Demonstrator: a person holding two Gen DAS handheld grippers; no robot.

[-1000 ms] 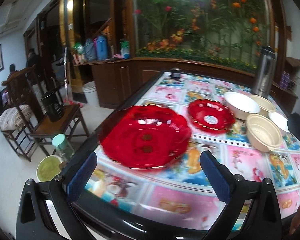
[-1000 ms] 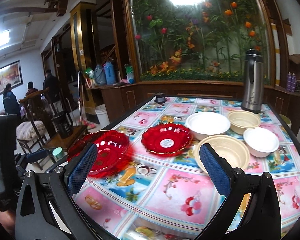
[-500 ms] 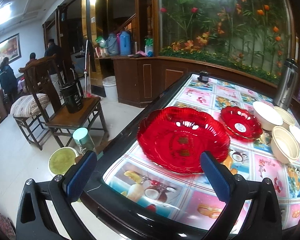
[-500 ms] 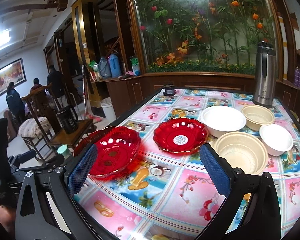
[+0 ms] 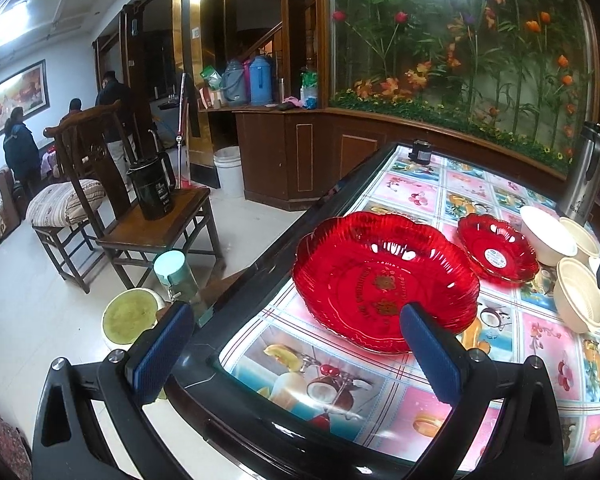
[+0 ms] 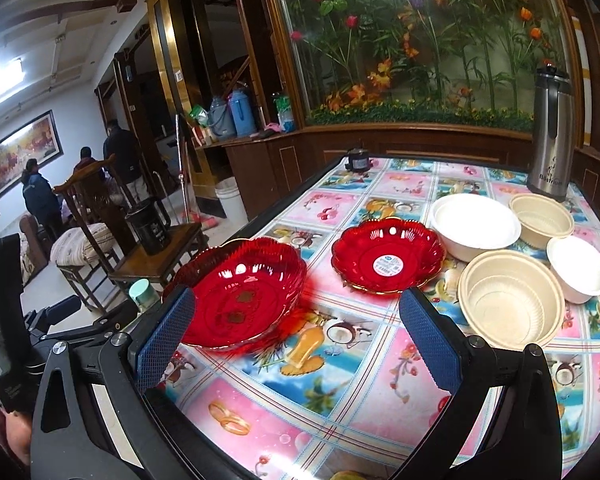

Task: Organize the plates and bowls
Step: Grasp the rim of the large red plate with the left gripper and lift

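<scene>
A large red scalloped plate [image 5: 384,280] [image 6: 240,292] lies near the table's left edge. A smaller red plate [image 5: 498,252] [image 6: 388,260] with a white sticker lies to its right. Beyond are a wide white bowl [image 6: 476,226], a large cream bowl [image 6: 512,300], a smaller cream bowl [image 6: 542,216] and a small white bowl [image 6: 578,268]. My left gripper [image 5: 296,352] is open and empty, short of the large plate at the table's left corner. My right gripper [image 6: 296,340] is open and empty above the near table, in front of both red plates.
The table [image 6: 340,392] has a fruit-print cloth and a dark rim. A steel thermos [image 6: 550,132] and a small dark cup [image 6: 358,160] stand at the far end. A wooden chair with a black jug [image 5: 152,192], a teal-lidded bottle [image 5: 174,272] and a green-topped stool [image 5: 130,316] stand left of the table.
My left gripper has swung left and back, so the large red plate has shifted right in its view. My right gripper has tilted slightly down and left. The dishes have not moved.
</scene>
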